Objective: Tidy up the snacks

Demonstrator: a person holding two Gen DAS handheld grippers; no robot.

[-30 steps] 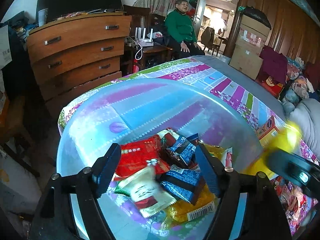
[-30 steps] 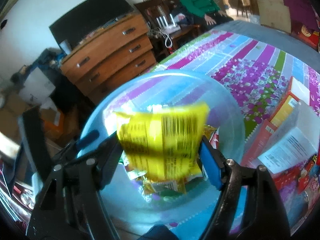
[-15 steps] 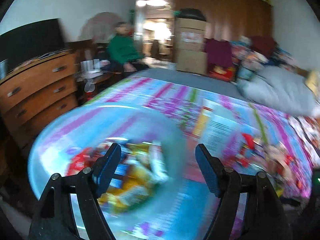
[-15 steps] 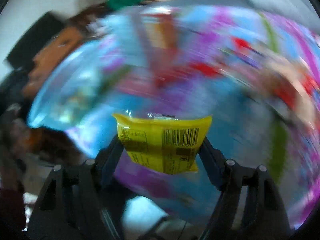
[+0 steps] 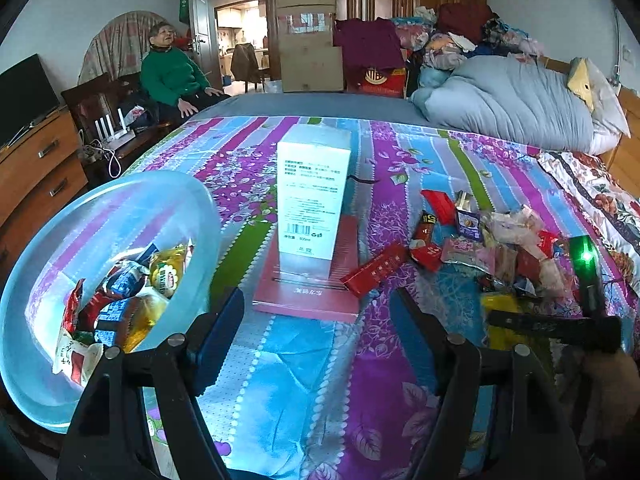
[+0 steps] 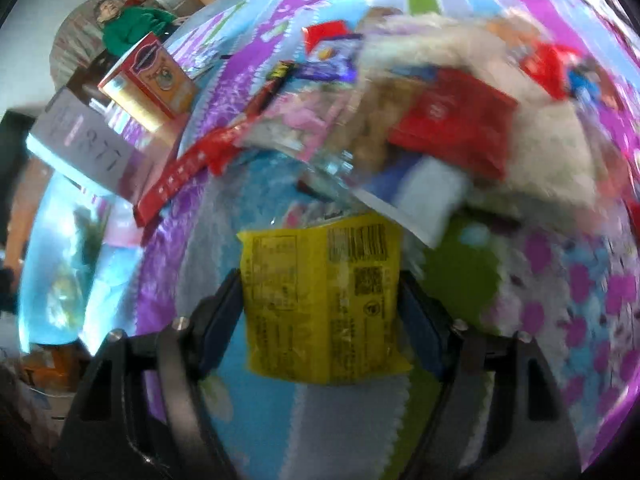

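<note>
Snacks in crinkly wrappers (image 5: 500, 240) lie heaped on the striped purple, blue and green bedsheet (image 5: 304, 360), off to my right side. More of them, red, blue and gold packets (image 5: 120, 300), sit inside the translucent pale-blue plastic bowl (image 5: 200, 216) at my left. Between the heap and the bowl a tall white carton (image 5: 312, 196) stands upright on a flat red box (image 5: 308, 292), with a slim red packet (image 5: 374, 270) lying just beside it. My left fingers (image 5: 316, 328) are spread apart with nothing between them, hovering over the sheet. My right fingers (image 6: 320, 304) are clamped on a flat yellow snack packet (image 6: 320, 300), barcode side facing me, held just short of the blurred heap (image 6: 420, 120).
</note>
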